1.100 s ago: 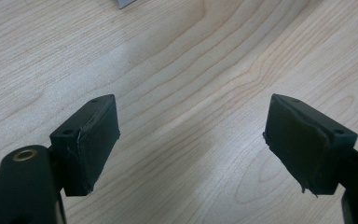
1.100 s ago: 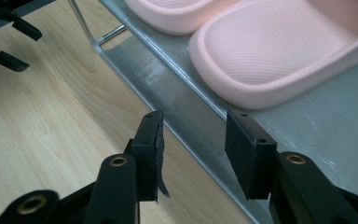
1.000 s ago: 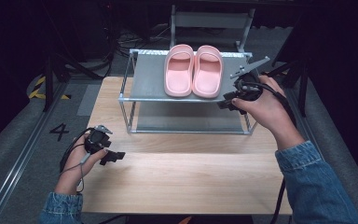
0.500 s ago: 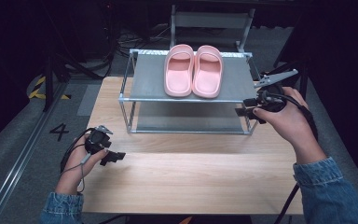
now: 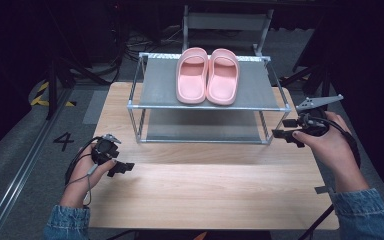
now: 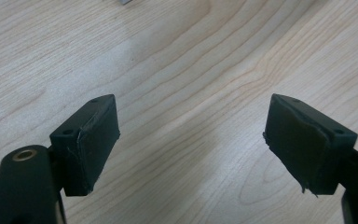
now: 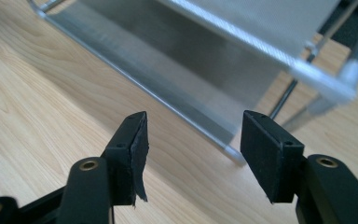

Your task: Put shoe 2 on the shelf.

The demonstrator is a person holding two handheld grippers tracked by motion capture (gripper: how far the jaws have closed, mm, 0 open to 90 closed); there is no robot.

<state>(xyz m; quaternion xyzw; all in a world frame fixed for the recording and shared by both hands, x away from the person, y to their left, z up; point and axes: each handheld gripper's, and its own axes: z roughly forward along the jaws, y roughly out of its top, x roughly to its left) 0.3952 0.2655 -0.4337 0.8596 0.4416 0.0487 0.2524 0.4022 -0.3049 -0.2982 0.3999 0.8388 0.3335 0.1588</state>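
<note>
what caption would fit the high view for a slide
Pink slippers sit side by side on the top shelf of a metal rack while the open left gripper and right gripper rest away from them.

Left gripper [image 5: 123, 167] sits low near the front left of the table [image 5: 205, 195], jaws spread wide, nothing between them. Right gripper [image 5: 284, 134] hangs over the table's right edge, jaws parted and empty.
</note>
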